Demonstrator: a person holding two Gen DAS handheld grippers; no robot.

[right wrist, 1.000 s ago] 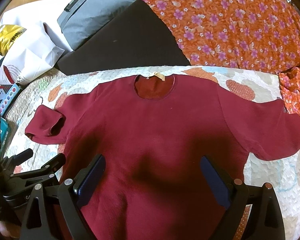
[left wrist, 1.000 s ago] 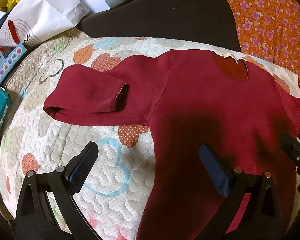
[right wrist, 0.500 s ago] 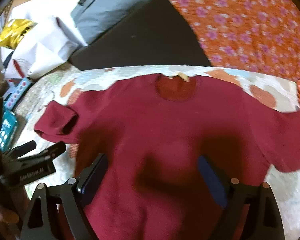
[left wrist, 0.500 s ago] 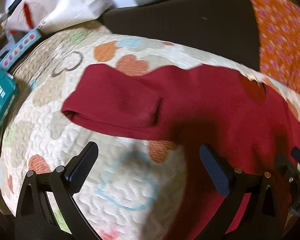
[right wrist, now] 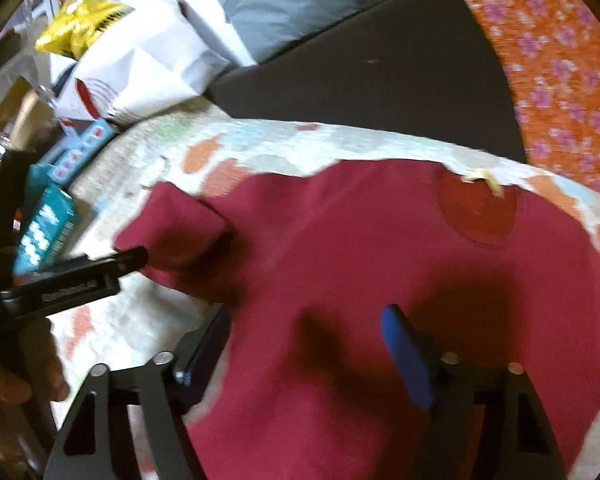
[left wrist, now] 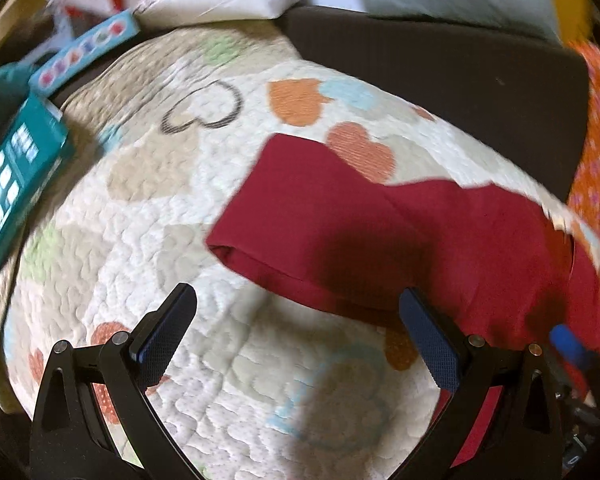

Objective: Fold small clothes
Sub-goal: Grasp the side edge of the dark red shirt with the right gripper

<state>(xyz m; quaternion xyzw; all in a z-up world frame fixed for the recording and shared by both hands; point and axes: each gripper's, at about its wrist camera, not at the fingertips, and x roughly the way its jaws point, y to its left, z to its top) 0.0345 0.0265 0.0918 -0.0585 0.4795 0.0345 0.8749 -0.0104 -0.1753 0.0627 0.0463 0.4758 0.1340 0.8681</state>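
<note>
A dark red short-sleeved shirt (right wrist: 360,264) lies flat on a quilted mat with hearts (left wrist: 148,216), neck hole (right wrist: 478,216) away from me. Its left sleeve (left wrist: 308,216) shows in the left wrist view. My left gripper (left wrist: 296,320) is open and empty, just short of the sleeve's hem, over the mat. It also shows in the right wrist view (right wrist: 136,258) by the sleeve (right wrist: 176,232). My right gripper (right wrist: 306,340) is open and empty, above the shirt's left side.
A teal box (left wrist: 8,176) and a light blue box (left wrist: 84,54) lie at the mat's left edge. White bags (right wrist: 140,64) and a grey bag (right wrist: 300,0) stand behind. A dark cushion (right wrist: 380,68) and orange flowered cloth (right wrist: 560,72) lie beyond the shirt.
Both grippers have swung left. The left one moved from over the shirt's body toward the left sleeve. The right one moved from the shirt's middle to its left side. Both stay open.
</note>
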